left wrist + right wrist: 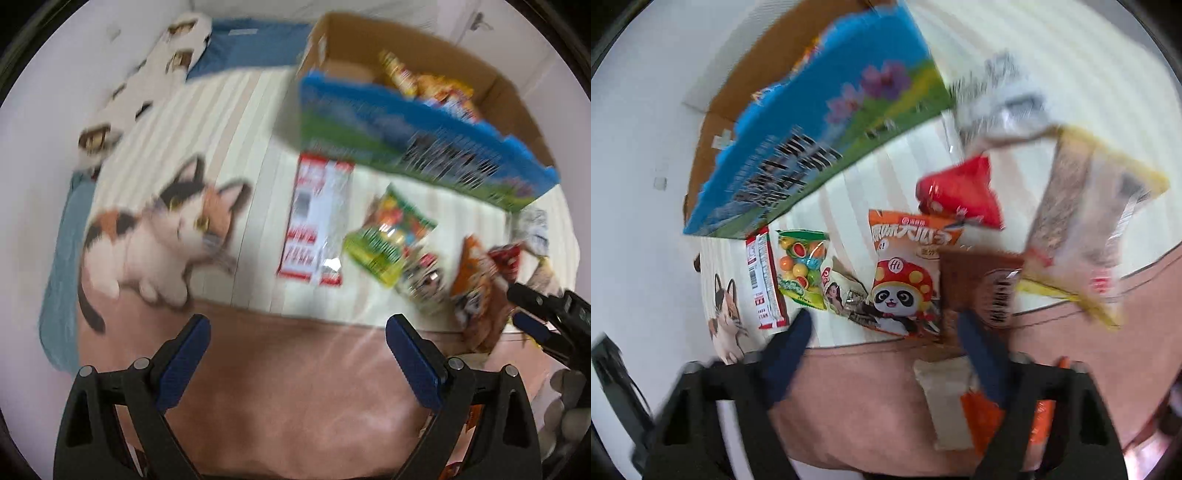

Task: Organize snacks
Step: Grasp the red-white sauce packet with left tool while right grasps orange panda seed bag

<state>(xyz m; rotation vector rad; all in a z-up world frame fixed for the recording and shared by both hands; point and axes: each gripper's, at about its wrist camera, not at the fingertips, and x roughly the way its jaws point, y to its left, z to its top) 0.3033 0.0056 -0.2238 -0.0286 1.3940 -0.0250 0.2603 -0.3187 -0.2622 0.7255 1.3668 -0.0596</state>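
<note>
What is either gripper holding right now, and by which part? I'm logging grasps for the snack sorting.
Nothing is held. The left gripper is open over bare blanket, and the right gripper is open just short of the panda snack bag.

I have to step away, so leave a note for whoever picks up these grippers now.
Left gripper: open, empty, over the bed's pink edge.
Right gripper: open, empty, near the panda bag.
Done: some snacks already in the cardboard box.
Left: red-and-white pack, green candy bag, panda bag, red packet and others lie loose on the blanket.
</note>
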